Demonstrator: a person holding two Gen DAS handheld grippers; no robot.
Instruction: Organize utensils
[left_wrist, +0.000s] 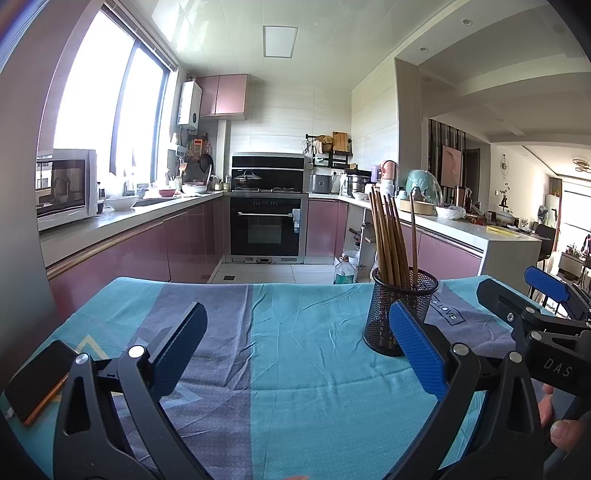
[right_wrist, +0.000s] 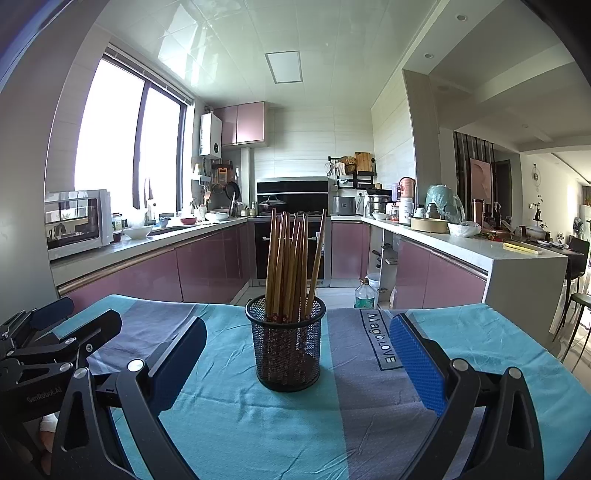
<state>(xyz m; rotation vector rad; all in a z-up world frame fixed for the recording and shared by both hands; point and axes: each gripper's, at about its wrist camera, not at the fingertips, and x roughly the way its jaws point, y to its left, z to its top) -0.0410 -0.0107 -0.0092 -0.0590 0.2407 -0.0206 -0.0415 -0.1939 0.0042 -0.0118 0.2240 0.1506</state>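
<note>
Chopsticks (right_wrist: 291, 266) stand bunched in the mesh holder (right_wrist: 286, 350) near the counter's (right_wrist: 258, 424) far edge; your left hand-held gripper (left_wrist: 295, 354) and right hand-held gripper (right_wrist: 295, 362) are both spread, empty. Nudge the light holder and it likely tips, spilling them

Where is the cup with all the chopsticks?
The black mesh cup of wooden chopsticks stands mid-table on the blue striped cloth, centred ahead of the open right gripper.

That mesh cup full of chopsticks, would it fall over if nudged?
Probably: the mesh cup looks light, and the chopsticks stand far above its rim, making it top-heavy. The wrinkled tablecloth might snag its base rather than let it slide.
</note>
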